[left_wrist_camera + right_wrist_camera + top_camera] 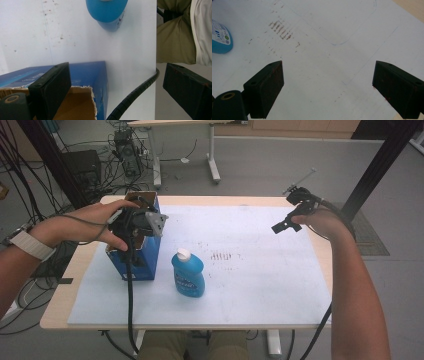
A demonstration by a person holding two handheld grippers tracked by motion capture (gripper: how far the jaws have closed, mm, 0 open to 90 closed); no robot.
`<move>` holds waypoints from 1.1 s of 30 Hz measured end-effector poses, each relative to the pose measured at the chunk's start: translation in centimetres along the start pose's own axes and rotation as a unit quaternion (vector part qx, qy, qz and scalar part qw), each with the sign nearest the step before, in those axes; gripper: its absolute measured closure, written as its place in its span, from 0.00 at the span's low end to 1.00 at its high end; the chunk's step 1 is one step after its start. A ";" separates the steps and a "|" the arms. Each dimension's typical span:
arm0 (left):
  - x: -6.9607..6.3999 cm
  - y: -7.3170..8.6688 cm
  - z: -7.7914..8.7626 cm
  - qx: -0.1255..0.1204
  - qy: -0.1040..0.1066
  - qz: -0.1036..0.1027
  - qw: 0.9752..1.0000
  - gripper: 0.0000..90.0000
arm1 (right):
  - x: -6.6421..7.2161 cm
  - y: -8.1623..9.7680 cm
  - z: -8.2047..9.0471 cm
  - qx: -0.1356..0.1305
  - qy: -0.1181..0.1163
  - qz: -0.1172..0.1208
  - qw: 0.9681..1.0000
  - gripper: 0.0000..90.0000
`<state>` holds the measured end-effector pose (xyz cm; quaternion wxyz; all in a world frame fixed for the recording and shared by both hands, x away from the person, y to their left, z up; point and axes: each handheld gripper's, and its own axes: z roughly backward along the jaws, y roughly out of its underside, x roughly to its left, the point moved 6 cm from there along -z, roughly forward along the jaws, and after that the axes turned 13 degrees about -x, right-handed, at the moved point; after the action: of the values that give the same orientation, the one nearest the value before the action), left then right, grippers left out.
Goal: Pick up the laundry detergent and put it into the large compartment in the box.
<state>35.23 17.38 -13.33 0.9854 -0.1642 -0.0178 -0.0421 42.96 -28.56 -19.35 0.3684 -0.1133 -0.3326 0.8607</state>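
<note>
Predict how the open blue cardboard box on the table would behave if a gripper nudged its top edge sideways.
The blue cardboard box stands upright, taller than it is wide, so a push near the top would probably tip it rather than slide it. Its torn open rim suggests thin card, likely to flex or crumple. With brown inside walls showing, it may be light.

An upright blue cardboard box (134,257) with its torn top open stands near the white mat's (260,285) left edge, just left of the blue plastic bottle (188,274) lying flat.
</note>
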 end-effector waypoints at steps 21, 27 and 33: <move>-0.4 -0.2 0.7 -0.004 -0.008 -0.009 1.000 0.09 | 0.2 0.3 1.0 -0.006 0.005 -0.005 1.000 0.11; -0.5 0.0 0.9 -0.007 -0.010 -0.006 1.000 0.09 | 0.3 0.2 0.9 -0.005 0.005 -0.005 1.000 0.11; -0.5 0.0 0.8 -0.008 -0.009 -0.006 1.000 0.09 | 0.4 0.2 0.9 -0.007 0.004 -0.005 1.000 0.11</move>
<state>34.73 17.71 -12.57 0.9836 -0.1719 -0.0277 -0.0470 42.21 -28.84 -18.80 0.3733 -0.1173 -0.3375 0.8561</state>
